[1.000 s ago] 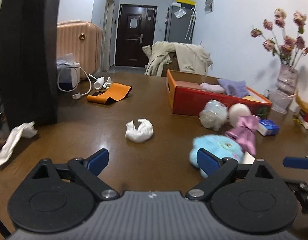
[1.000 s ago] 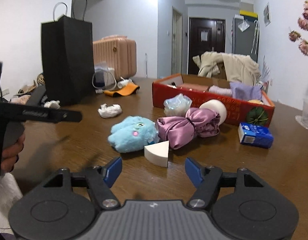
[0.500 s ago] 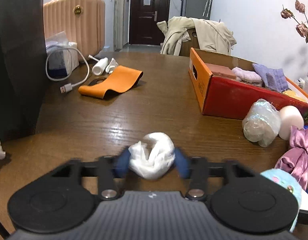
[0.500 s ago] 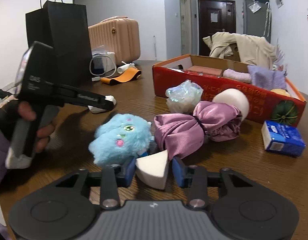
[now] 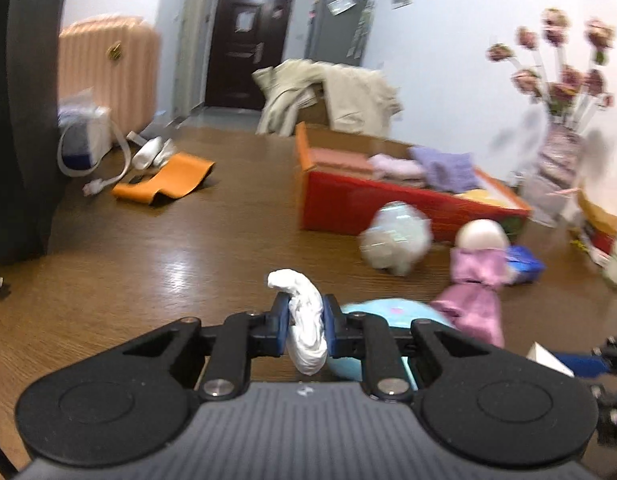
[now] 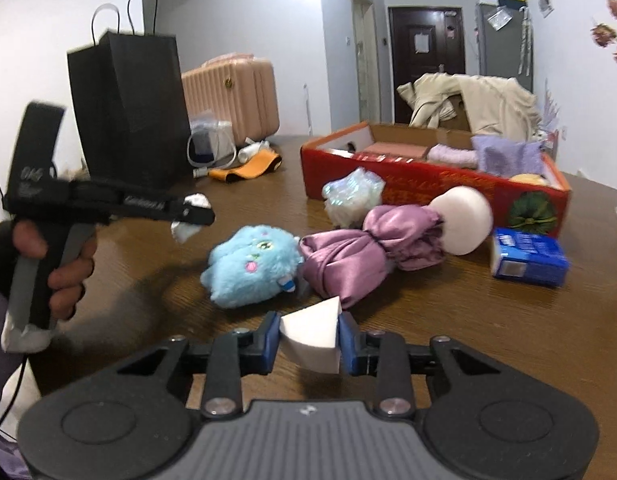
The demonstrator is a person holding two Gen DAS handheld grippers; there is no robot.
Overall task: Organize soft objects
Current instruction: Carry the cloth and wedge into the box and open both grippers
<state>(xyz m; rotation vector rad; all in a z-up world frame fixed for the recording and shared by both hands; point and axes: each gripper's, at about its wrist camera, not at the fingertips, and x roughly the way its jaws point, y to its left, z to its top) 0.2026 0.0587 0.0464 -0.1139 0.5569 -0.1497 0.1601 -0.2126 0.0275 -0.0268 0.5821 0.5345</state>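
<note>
Crumpled white cloth wad point(image 5: 306, 328): left gripper point(image 5: 305, 326) closing on thin fold, may slip. White foam wedge point(image 6: 311, 338): right gripper point(image 6: 308, 340) clamps it; may squirt out.

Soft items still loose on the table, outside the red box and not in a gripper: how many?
4: blue plush toy, purple satin bundle, iridescent crinkly ball and cream round sponge, all clustered before the red box. Others may be hidden.

White crumpled cloth point(image 5: 306, 320) pinched, lifted; white wedge sponge point(image 6: 310, 336) pinched above table.
</note>
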